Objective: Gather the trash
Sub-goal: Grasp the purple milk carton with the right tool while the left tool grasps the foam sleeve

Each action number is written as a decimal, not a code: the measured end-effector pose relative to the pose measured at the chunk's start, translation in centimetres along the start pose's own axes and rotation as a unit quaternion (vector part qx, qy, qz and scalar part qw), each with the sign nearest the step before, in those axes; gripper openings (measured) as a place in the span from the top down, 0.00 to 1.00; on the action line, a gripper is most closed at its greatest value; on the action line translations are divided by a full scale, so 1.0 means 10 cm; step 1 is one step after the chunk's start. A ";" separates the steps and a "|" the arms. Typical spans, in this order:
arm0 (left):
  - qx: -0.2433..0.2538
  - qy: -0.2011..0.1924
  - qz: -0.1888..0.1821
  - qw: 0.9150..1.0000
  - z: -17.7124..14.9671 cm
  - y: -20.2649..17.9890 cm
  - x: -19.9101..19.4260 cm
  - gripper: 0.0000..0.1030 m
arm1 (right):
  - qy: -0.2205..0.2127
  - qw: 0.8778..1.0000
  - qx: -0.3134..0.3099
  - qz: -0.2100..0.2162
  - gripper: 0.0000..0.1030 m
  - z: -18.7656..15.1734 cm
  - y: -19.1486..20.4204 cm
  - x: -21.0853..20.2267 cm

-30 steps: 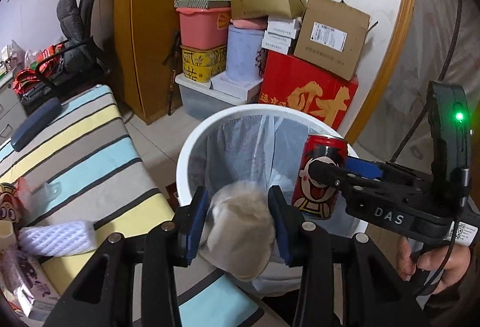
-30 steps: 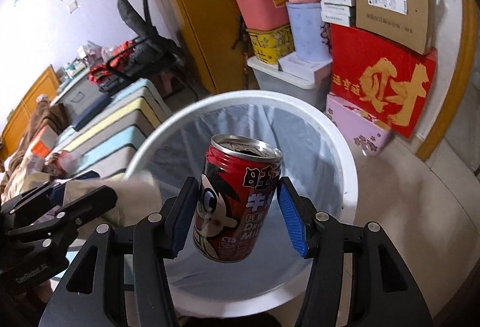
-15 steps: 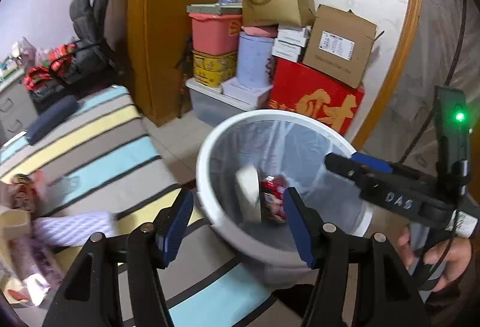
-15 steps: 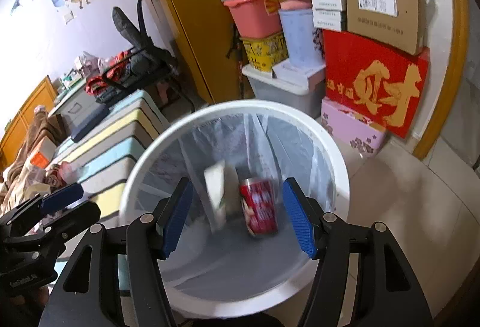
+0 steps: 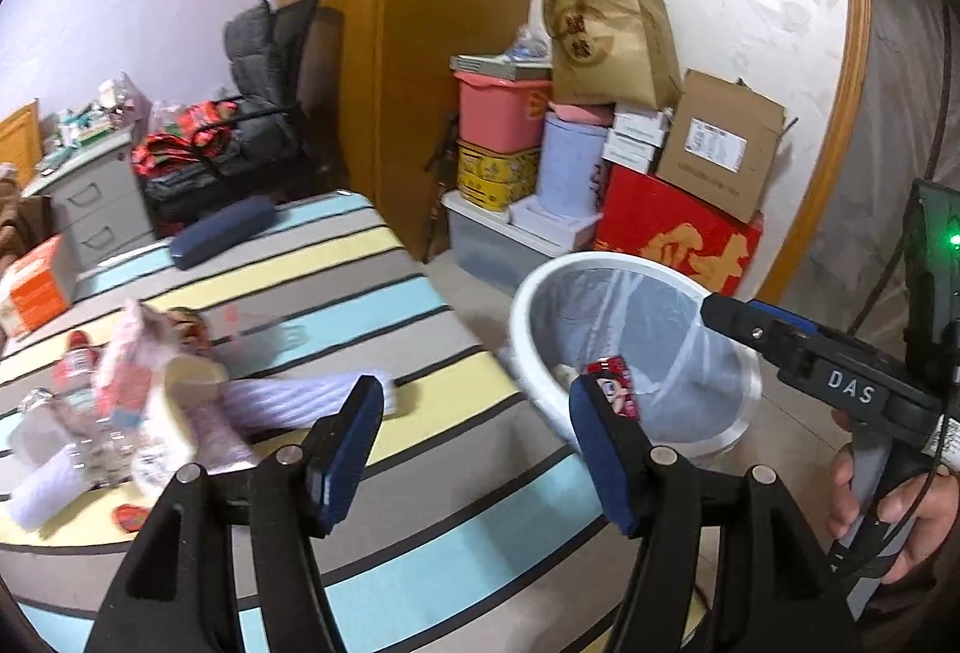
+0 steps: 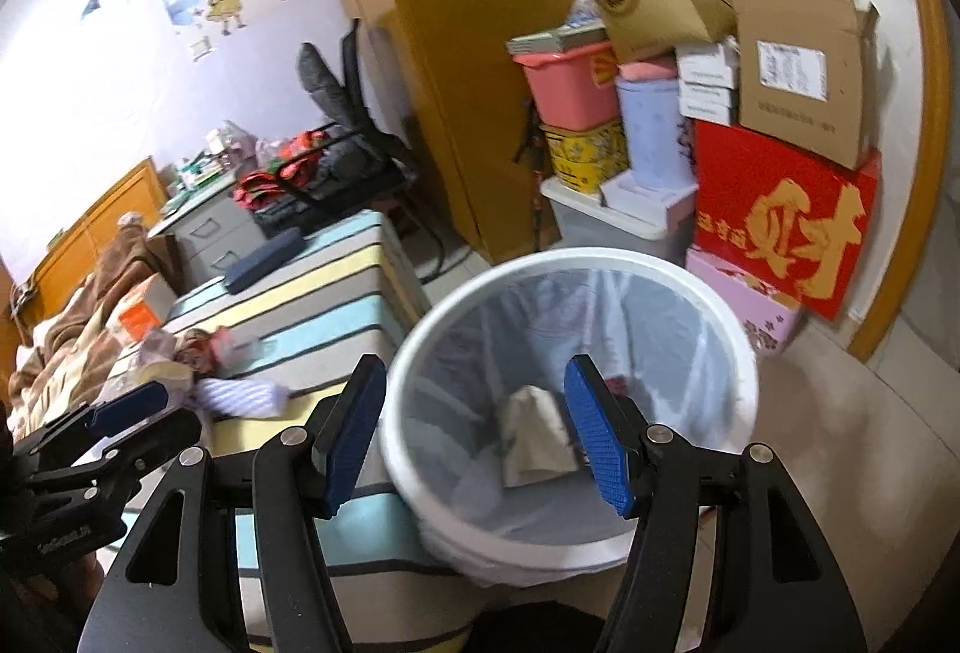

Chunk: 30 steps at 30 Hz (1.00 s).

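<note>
Blue pads of the left gripper [image 5: 477, 449] stand apart with nothing between them, its jaws having just been opening; the striped bedcover [image 5: 384, 305] lies under and ahead of it. Just ahead and to its left sits a pile of trash [image 5: 138, 401]: crumpled wrappers, clear bottles and a white ribbed packet [image 5: 312, 401] nearest the left finger. Ahead and to its right stands the white bin [image 5: 528, 329] with a clear liner, beside the bed's edge, and a red can [image 5: 612, 377] lies inside it, partly hidden by the right finger. Farther right, a hand [image 5: 900, 509] grips the handle of the other tool.

The right gripper [image 6: 474, 434] is also spread and empty, after widening a moment ago, and hangs above the near rim of the bin [image 6: 660, 269]. Between its fingers, down at the bin's bottom, lies a beige crumpled bag [image 6: 534, 437]; a red edge of the can [image 6: 615, 386] shows just beside the right pad. To this gripper's left the other tool's black fingers [image 6: 120, 413] point at the trash on the bed.

Beyond the bin, stacked boxes, a red carton [image 6: 780, 227] and plastic tubs lean against the wall and the wooden wardrobe [image 6: 456, 53]
</note>
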<state>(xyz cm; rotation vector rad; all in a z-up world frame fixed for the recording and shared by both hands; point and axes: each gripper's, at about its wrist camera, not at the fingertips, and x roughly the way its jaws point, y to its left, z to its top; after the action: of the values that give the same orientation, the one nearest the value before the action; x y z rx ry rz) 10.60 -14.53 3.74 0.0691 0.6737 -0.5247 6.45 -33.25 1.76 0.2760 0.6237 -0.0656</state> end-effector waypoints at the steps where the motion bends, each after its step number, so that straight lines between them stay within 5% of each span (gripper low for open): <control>1: -0.002 -0.003 0.005 1.000 -0.01 0.04 -0.05 0.35 | -0.001 1.000 -0.005 0.004 0.38 0.00 0.06 0.00; 17: -0.054 -0.023 0.082 0.995 -0.37 0.92 -0.55 0.31 | 0.021 0.993 -0.072 0.086 0.38 -0.19 0.81 0.16; 30: -0.090 0.011 0.149 0.985 -0.69 1.89 -0.68 0.26 | 0.084 0.978 -0.131 0.135 0.36 -0.40 1.48 0.48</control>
<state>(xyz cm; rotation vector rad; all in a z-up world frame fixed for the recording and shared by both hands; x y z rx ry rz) 11.29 6.49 0.51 0.0052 0.7144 -0.1754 10.18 -17.78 -0.64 0.1091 0.7484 0.3034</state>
